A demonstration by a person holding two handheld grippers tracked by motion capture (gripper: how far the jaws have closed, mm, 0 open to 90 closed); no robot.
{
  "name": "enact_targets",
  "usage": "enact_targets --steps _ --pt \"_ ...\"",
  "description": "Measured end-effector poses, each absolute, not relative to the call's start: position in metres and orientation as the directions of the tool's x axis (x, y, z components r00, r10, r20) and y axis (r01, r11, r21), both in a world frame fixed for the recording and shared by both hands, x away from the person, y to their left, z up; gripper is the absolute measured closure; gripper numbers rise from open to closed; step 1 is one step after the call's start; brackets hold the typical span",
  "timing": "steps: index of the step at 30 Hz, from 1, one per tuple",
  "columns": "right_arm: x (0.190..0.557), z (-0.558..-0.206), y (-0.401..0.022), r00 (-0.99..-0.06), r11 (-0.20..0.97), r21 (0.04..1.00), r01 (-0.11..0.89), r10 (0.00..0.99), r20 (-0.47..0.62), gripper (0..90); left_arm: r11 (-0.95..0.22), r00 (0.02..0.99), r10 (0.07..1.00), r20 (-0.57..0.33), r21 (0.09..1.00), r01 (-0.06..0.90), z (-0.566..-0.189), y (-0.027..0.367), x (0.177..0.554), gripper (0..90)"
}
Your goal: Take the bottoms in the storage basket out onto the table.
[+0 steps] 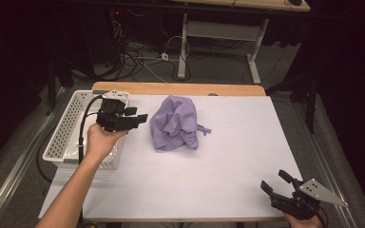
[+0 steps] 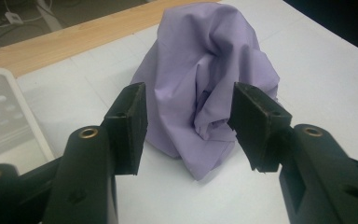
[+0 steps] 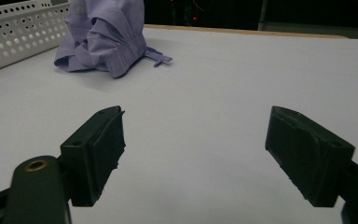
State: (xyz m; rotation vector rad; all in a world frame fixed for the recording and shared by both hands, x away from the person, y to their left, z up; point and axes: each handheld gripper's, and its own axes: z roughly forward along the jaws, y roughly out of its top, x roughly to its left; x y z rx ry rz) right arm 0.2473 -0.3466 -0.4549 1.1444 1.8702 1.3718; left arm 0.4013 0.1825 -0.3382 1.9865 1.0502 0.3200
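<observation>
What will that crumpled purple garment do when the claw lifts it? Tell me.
The purple garment lies in soft folds, so it will probably droop and unfurl. Its loose strap end may drag. Pushed, it would likely bunch rather than slide.

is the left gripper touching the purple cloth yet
Apart. The high view shows bare table between the left gripper and the purple cloth; its jaws stand open.

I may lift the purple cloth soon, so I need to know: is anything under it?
The cloth lies crumpled in a heap on the white table. Around its edges only bare table shows. Whatever might lie beneath the folds is covered, so I cannot tell.
</observation>
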Motion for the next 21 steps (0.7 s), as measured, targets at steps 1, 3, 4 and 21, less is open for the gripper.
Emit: enact_targets --steps 1,3,4,21 --pt "0.247 -0.455 -0.347 -0.487 0.117 0.943 0.313 0.872 0.053 20.6 -0.291 0.615 0.774 -0.151 0.778 0.557 -0.338 0.183 0.400 45.3" --pt "0.247 -0.455 -0.346 -0.487 0.117 0.943 0.313 0.872 0.053 20.6 -0.289 0.615 0.774 -0.151 0.780 0.555 -0.339 0.185 0.399 45.3" --pt "0.247 -0.455 -0.346 -0.486 0.117 0.943 0.312 0.872 0.053 20.6 -0.286 0.615 0.774 -0.153 0.782 0.554 -0.339 0.186 0.398 45.3" --pt "0.247 -0.455 -0.347 -0.485 0.117 0.943 0.311 0.873 0.052 20.6 -0.260 0.605 0.779 -0.165 0.794 0.550 -0.341 0.200 0.385 45.3"
